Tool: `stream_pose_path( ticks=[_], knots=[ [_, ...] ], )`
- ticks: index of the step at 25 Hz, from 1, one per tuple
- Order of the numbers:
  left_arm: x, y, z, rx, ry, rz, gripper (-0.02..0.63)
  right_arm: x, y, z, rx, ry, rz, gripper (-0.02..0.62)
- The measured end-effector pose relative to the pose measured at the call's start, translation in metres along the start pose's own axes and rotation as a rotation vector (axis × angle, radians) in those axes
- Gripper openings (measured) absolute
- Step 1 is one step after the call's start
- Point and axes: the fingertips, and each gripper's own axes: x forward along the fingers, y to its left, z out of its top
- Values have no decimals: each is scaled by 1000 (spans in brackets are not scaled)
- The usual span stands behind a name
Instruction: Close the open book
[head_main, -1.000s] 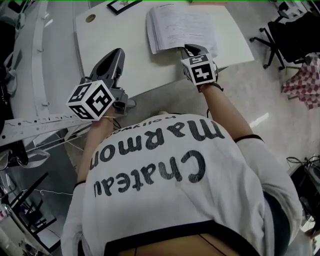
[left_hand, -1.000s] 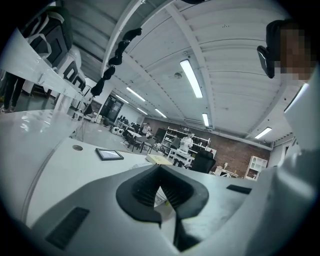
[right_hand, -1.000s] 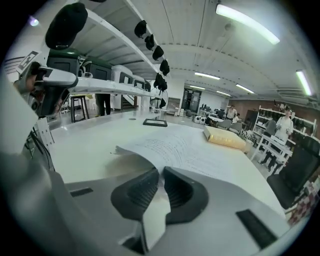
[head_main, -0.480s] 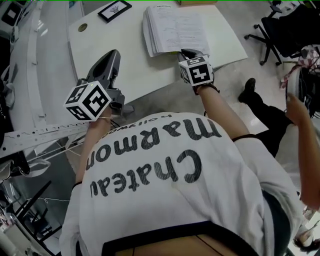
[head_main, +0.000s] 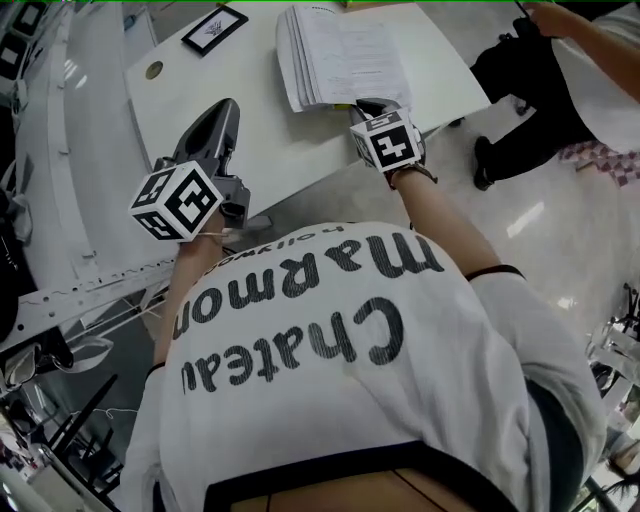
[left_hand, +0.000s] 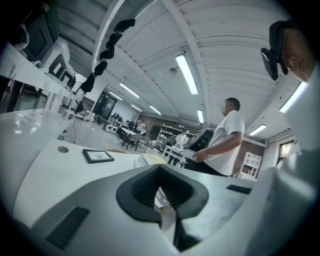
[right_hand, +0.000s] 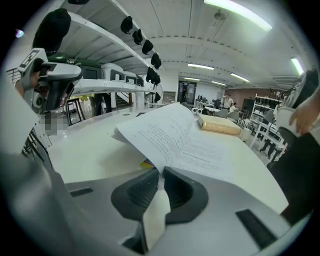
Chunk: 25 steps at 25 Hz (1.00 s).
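**White bench, book lying open**

White bench carries the open book toward its far right. The right hand-held gripper is clamped on the near edge of a lifted page. The left hand-held gripper, jaws together and empty, hovers over the bench's near left, apart from the book.

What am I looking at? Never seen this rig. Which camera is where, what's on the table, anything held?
No robot here: a person holds a hand-held gripper in each hand; the marker cubes are part of them. The head view looks down from the person's head. The other two views ride on the grippers, looking along the jaws. On the white table lie an open book and a small framed picture. The right gripper pinches a page of the book at its near edge. The left gripper hangs over the table's near edge, jaws closed on nothing.
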Motion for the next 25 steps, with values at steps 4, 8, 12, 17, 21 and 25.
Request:
stream_pose_path(
  ticks=[4, 8, 12, 17, 21, 25],
  knots=[
    [4, -1, 0, 0, 6, -6, 23, 0, -1, -2, -23, 14, -12, 54],
    [5, -1, 1, -2, 8, -1, 23, 1, -4, -4, -28, 27, -13, 54],
    [6, 1, 0, -2, 6, 4, 23, 3, -9, -8, -6, 37, -7, 54],
    [9, 2, 0, -7, 1, 2, 23, 5, -14, -11, 48, 39, -4, 55],
    [14, 1, -1, -8, 6, -4, 23, 7, -20, -15, 142, 38, 17, 60],
    [19, 0, -2, -8, 10, -7, 23, 9, -22, -16, 163, 32, 30, 67]
  ],
)
